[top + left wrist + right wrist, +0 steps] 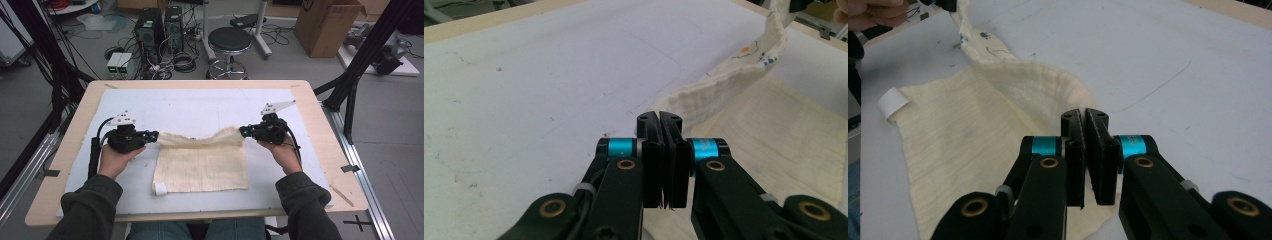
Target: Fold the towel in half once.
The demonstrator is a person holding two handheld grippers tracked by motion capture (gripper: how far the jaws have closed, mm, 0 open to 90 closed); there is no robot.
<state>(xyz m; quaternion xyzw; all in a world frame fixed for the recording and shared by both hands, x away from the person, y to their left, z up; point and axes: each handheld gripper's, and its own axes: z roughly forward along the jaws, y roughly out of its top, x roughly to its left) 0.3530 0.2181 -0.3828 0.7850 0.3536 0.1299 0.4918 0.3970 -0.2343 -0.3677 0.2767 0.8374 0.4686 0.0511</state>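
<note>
A cream cloth [202, 162] lies on the white mat, its far edge lifted off the surface between the two grippers. My left gripper [154, 134] is shut on the cloth's far left corner; in the left gripper view [663, 120] the jaws press together with the folded cloth edge [724, 82] running away from them. My right gripper [243, 131] is shut on the far right corner; in the right gripper view [1085, 120] the jaws pinch the cloth [973, 135], which curves off toward the other hand. A white tag [160, 189] sits at the cloth's near left corner.
The white mat [200, 107] covers a wooden table [75, 130]. Bare mat lies beyond and beside the cloth. On the floor past the table stand a stool [229, 42], computer towers [150, 30] with cables, and a cardboard box [327, 25].
</note>
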